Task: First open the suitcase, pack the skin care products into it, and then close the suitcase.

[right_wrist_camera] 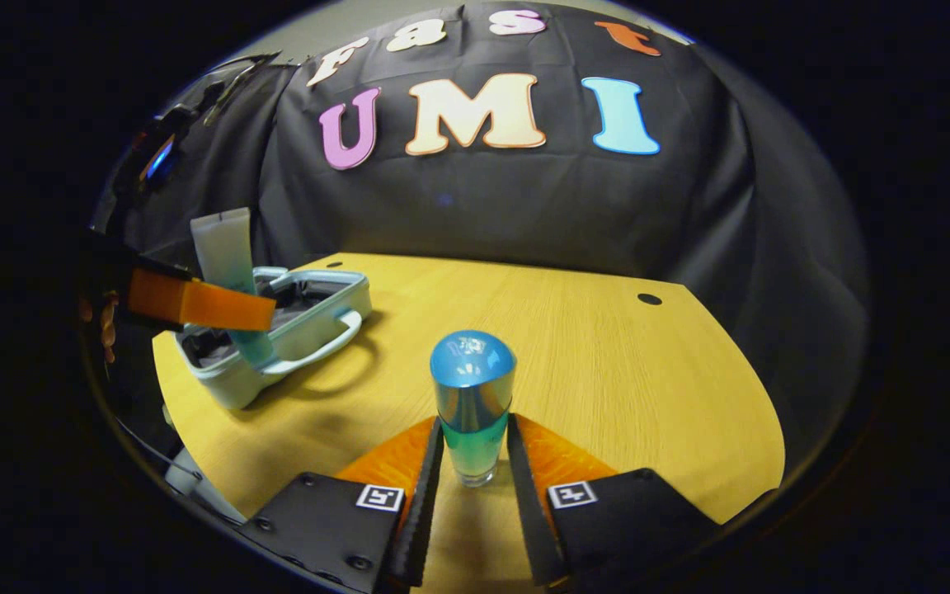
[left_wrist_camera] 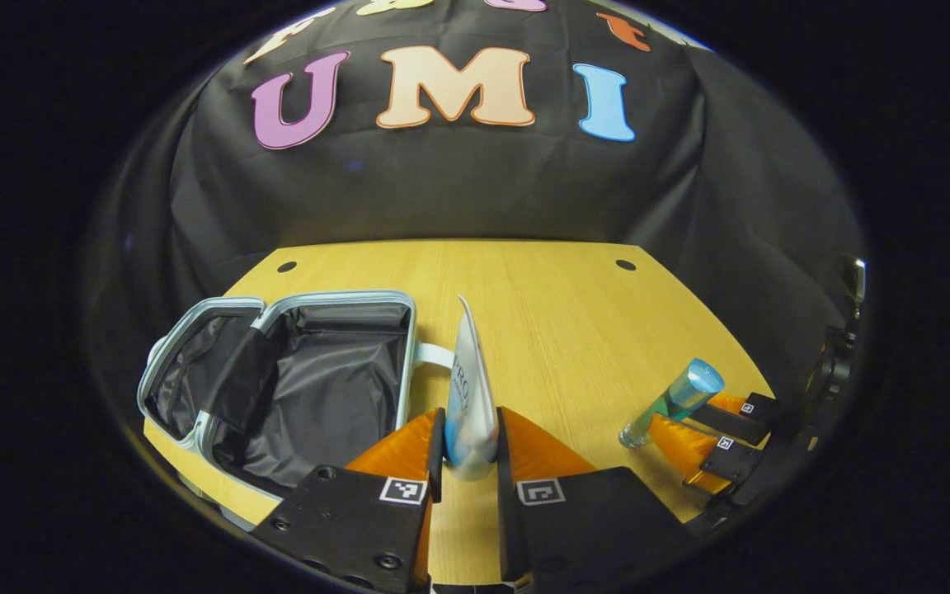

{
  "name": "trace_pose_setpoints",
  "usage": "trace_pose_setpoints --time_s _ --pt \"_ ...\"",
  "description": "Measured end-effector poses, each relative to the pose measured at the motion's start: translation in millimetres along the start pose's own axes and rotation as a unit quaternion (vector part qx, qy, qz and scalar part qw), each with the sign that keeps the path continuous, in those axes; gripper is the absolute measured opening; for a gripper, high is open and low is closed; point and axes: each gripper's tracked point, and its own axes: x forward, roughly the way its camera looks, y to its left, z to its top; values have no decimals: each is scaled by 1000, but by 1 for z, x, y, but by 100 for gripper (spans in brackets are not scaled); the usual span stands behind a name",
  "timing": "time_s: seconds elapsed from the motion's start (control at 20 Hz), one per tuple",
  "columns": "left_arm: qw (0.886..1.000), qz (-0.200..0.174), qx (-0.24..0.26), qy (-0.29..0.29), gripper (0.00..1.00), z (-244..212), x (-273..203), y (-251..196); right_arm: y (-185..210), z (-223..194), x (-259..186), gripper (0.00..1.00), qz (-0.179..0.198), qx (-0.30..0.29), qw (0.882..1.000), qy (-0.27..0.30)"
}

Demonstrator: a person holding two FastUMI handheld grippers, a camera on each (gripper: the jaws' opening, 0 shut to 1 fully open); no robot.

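Observation:
A small pale suitcase (left_wrist_camera: pixel 406 346) lies open on the left of the wooden table (left_wrist_camera: pixel 574 313), its dark lined halves bare. My left gripper (left_wrist_camera: pixel 469 433) is shut on a white and blue tube (left_wrist_camera: pixel 471 388), held upright just right of the suitcase. In the right gripper view the same tube (right_wrist_camera: pixel 223 239) hangs over the suitcase (right_wrist_camera: pixel 322 318), with the left gripper (right_wrist_camera: pixel 254 318) clamped near its lower end. My right gripper (right_wrist_camera: pixel 473 450) is shut on a clear teal bottle with a shiny blue cap (right_wrist_camera: pixel 473 396). From the left gripper view, that bottle (left_wrist_camera: pixel 677 400) tilts in the right gripper (left_wrist_camera: pixel 673 425) above the table's right edge.
The table (right_wrist_camera: pixel 607 371) has two round cable holes (left_wrist_camera: pixel 625 265) near its back corners. A white handle (right_wrist_camera: pixel 335 338) sticks out from the suitcase side toward the table's middle. Black cloth walls the booth behind and on both sides.

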Motion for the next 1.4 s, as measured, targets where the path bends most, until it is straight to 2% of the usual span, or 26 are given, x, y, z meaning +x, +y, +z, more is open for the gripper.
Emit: trace_pose_setpoints --time_s 0.3,0.4,0.5,0.65,0.9,1.05,1.2,1.35,1.4 --pt "999 30 -1 22 25 -1 -14 35 11 6 -1 39 27 25 999 31" --pt "999 43 -3 22 25 2 -18 57 23 19 -6 41 40 18 999 31" --pt "998 48 -2 36 25 1 -19 79 39 36 -11 41 49 7 998 29" --pt "995 62 9 71 25 -2 -17 121 75 65 -25 41 79 22 996 23" --pt "987 44 -2 158 25 -30 -2 167 147 100 -28 41 122 61 990 33" --pt "981 28 -3 193 25 -48 13 183 184 109 -20 39 134 75 987 46" --pt "974 13 -8 228 25 -65 29 195 212 110 -14 41 143 69 985 61" --pt "964 0 -18 264 25 -79 44 200 234 104 -6 41 156 91 979 99" --pt "967 -6 -14 253 26 -75 51 202 240 101 -3 41 156 98 976 113"
